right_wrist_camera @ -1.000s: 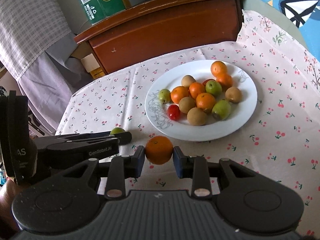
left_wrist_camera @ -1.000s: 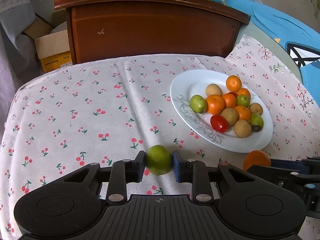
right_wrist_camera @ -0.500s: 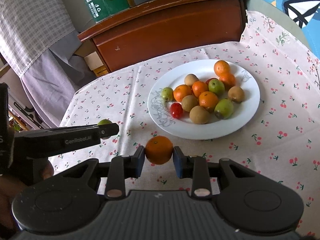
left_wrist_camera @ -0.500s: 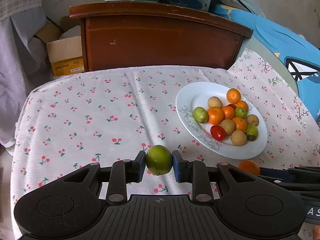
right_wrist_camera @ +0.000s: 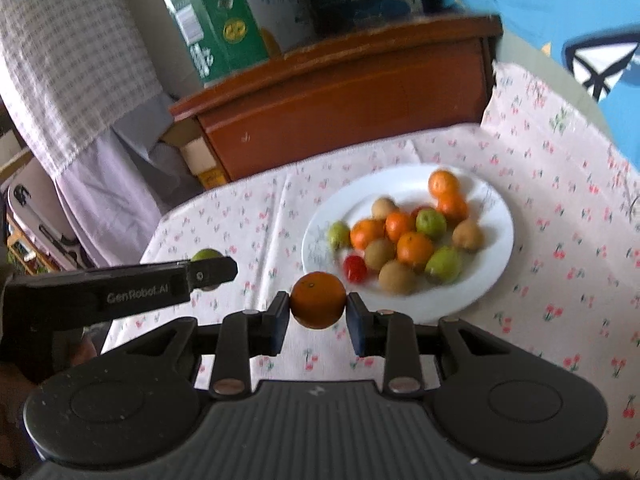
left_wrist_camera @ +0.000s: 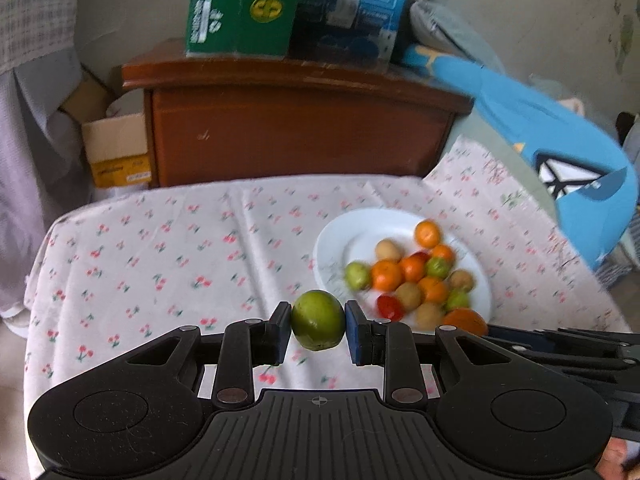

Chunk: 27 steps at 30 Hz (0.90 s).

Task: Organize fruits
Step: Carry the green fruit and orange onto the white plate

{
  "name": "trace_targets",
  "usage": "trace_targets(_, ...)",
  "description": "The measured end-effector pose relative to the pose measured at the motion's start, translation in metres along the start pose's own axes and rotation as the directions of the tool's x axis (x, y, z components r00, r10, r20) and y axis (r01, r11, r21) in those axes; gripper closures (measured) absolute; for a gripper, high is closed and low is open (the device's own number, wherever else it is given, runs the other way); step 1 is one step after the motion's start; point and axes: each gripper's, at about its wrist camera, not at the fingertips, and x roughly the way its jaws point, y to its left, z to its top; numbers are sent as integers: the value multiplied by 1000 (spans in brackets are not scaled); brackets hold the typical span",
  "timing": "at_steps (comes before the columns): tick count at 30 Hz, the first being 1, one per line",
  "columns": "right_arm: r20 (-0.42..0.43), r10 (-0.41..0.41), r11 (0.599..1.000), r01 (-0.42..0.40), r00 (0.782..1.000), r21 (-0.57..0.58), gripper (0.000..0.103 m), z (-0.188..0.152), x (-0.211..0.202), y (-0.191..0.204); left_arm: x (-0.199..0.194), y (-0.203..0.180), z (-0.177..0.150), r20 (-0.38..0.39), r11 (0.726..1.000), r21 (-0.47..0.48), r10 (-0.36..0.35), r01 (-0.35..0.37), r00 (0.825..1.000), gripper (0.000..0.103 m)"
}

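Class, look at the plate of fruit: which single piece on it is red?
The small red tomato at the plate's near-left edge; every other piece there is orange, green or brown.

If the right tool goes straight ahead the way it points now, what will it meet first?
Probably the near rim of the white plate, then the fruit on it. The right tool, shut on an orange, points down toward it; depth is uncertain.

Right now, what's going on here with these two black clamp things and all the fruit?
A person holds a clamp tool in each hand, sorting fruit. The left gripper pinches a green fruit; the right gripper pinches an orange. Both are held above the cherry-print tablecloth, near a white plate piled with small fruit.
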Motion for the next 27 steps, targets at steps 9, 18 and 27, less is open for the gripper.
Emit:
trace_targets(9, 98, -15, 999, 11, 995, 40, 72, 29, -16, -13, -3, -17, 27, 36, 1000, 25, -13, 12, 999, 77)
trace_targets(18, 157, -41, 994, 24, 987, 108, 72, 53, -13, -36, 18, -20, 50, 51, 999, 44, -32, 30, 998, 77)
trace_targets(27, 130, -61, 984, 38, 990, 174, 72, 62, 16, -59, 55, -30, 52, 1, 993, 102, -68, 67, 998, 77)
